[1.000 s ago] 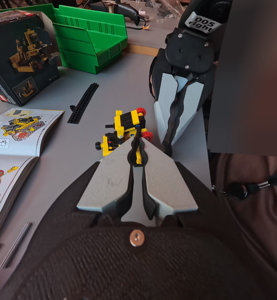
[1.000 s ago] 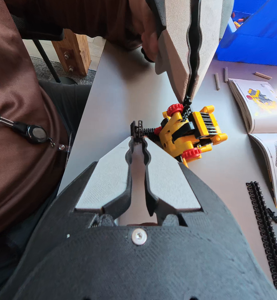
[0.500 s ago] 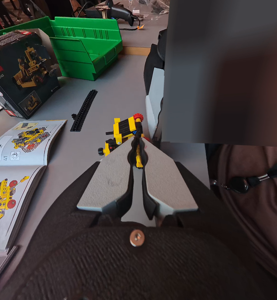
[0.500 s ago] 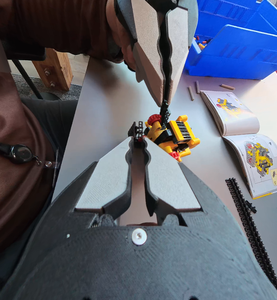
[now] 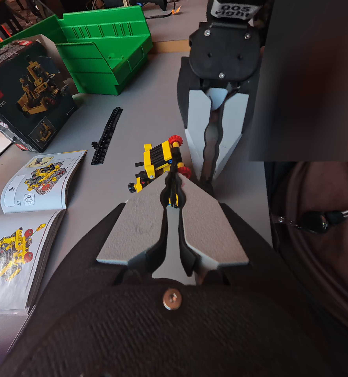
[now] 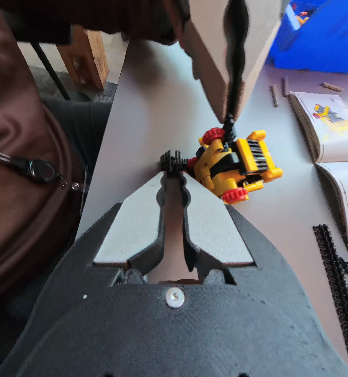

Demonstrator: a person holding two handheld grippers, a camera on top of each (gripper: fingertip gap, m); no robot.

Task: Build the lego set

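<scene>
Lego bulldozer model (image 5: 159, 161), yellow and black plastic with red gear wheels, sits on the grey table (image 5: 152, 106) between both grippers, near the person's edge. Left gripper (image 5: 173, 179): jaws closed down to a thin slit on one end of a black linked track strip (image 6: 229, 130) that runs over the model's red wheel. Right gripper (image 6: 172, 173): jaws nearly closed, pinching the other bunched end of that strip at the tips. Judgement: track is being wrapped round the wheels. The strip is light, floppy and its links pop apart easily, so grip on the link edges close to the end, with low tension. Model is light and will slide or tip if pulled; studs and axles are the fragile points, so hold the chassis block. Farther out: second black track strip (image 5: 106, 136) lies loose to the left, open instruction booklet (image 5: 36, 183) beyond it, set box (image 5: 24, 91) and green plastic bin (image 5: 107, 53) far left, blue bin (image 6: 322, 40) in the right wrist view.
</scene>
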